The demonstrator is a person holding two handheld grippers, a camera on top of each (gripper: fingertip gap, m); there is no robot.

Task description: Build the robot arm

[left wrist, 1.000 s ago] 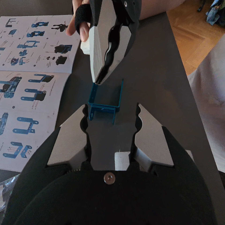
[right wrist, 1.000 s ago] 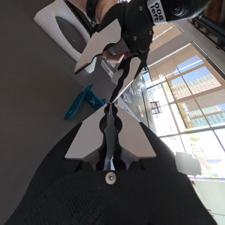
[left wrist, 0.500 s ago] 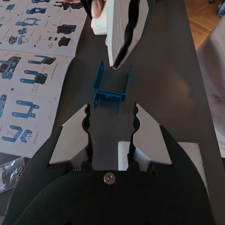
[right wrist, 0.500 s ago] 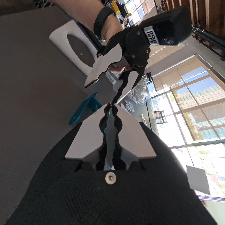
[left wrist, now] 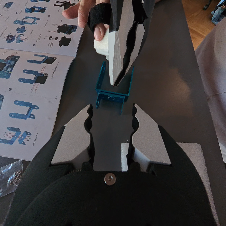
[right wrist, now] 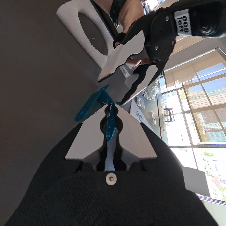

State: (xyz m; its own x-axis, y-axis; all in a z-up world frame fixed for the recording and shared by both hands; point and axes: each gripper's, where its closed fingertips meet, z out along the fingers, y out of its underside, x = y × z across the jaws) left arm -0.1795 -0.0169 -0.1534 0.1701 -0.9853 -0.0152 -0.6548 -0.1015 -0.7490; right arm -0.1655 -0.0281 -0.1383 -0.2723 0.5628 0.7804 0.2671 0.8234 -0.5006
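1. Two hand-held grippers meet over a blue metal bracket [left wrist: 111, 89] on the dark table [left wrist: 159, 73].
2. Left hand-held gripper [left wrist: 111, 106] gapes, released, just short of the bracket.
3. Right hand-held gripper [right wrist: 111, 105] pinches a tiny screw [right wrist: 111, 104] above the bracket's base.
4. Instruction booklet [left wrist: 36, 61] lies alongside.

At the centre of the left wrist view, a teal-blue metal bracket [left wrist: 113, 90] lies on a dark grey table [left wrist: 159, 85]. Both grippers have pale grey fingers [left wrist: 75, 133] on black bodies. At the left, white manual pages [left wrist: 30, 75] carry blue and black diagrams. White foam [left wrist: 101, 47] shows at upper centre, and orange-brown, seemingly wooden floor [left wrist: 198, 22] at upper right.
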